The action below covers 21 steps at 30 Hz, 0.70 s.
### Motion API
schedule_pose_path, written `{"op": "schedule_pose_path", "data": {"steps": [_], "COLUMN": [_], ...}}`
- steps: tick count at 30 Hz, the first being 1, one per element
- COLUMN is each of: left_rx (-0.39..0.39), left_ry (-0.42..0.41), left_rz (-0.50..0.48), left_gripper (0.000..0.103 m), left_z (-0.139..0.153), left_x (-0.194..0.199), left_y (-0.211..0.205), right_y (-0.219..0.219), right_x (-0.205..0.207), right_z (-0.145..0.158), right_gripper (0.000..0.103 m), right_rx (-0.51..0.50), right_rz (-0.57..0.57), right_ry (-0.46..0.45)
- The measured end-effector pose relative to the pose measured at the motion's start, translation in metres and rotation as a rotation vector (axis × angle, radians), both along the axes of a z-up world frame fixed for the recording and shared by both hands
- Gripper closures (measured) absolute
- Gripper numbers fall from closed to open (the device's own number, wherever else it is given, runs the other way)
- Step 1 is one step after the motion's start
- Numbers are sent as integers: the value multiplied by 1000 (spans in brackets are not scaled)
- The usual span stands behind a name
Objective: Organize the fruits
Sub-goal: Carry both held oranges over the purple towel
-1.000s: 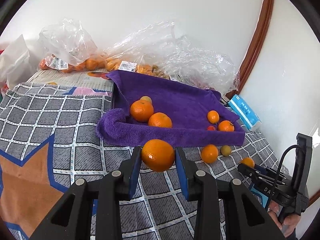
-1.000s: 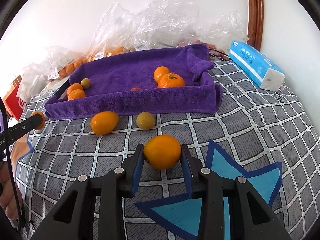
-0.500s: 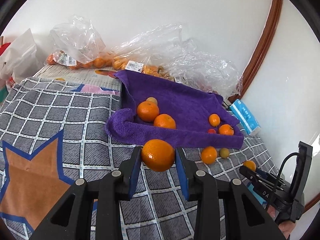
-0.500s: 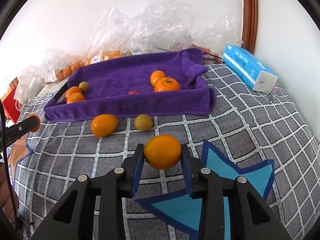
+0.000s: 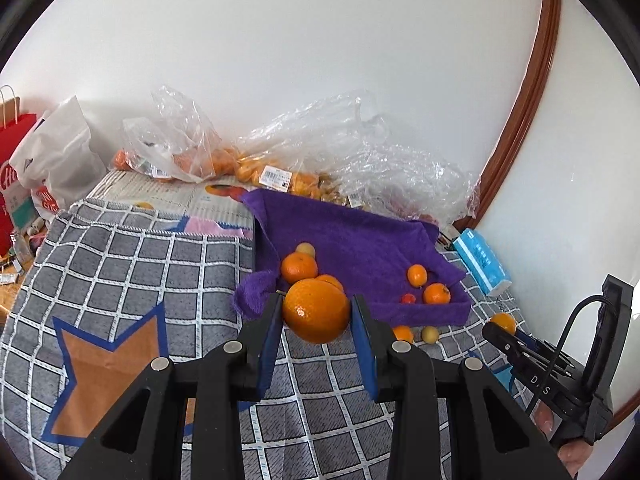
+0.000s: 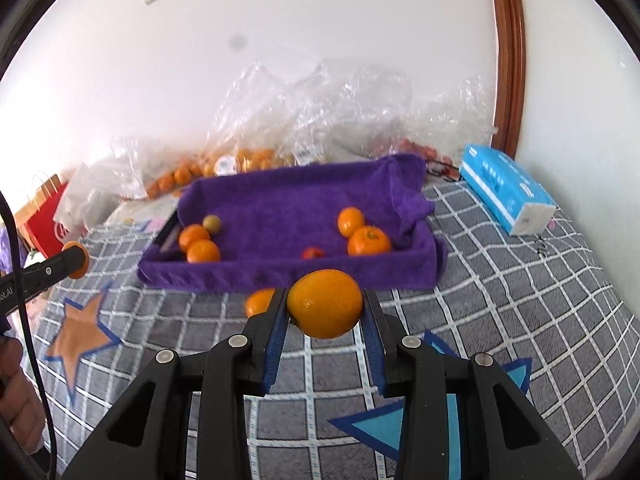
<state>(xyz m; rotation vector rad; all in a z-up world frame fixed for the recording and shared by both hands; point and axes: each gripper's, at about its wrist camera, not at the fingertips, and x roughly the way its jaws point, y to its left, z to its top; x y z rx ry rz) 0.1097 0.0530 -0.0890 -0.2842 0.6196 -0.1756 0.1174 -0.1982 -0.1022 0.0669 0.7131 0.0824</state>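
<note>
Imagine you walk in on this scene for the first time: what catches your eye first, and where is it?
Two round orange fruits stand out, each clamped in black jaws with blue pads: one in the left gripper, one in the right gripper, both above the grey checked blanket. Behind them sits a tray lined with a purple towel, holding small oranges at both ends, with crumpled clear plastic bags against the white wall.

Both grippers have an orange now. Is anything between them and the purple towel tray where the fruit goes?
Nothing visible blocks either path. The left gripper holds its orange near the purple towel tray, whose front wall is low. The right gripper holds an orange above two loose fruits on the blanket.
</note>
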Motion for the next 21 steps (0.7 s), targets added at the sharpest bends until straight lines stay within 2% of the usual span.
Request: {"op": "schedule_pose_path", "data": {"steps": [13, 21], "left_rx": [12, 1], "left_ry": [-15, -18], "left_rz": [-10, -23], "left_gripper": [71, 71], "left_z": [23, 29], "left_x": [11, 22], "left_y": [7, 9], "right_y": [3, 3], "right_x": [8, 15], "right_z": [29, 31], "right_gripper": [67, 67], "right_rx": [25, 28], "right_rz": [-26, -32], "right_ry": [-52, -50]}}
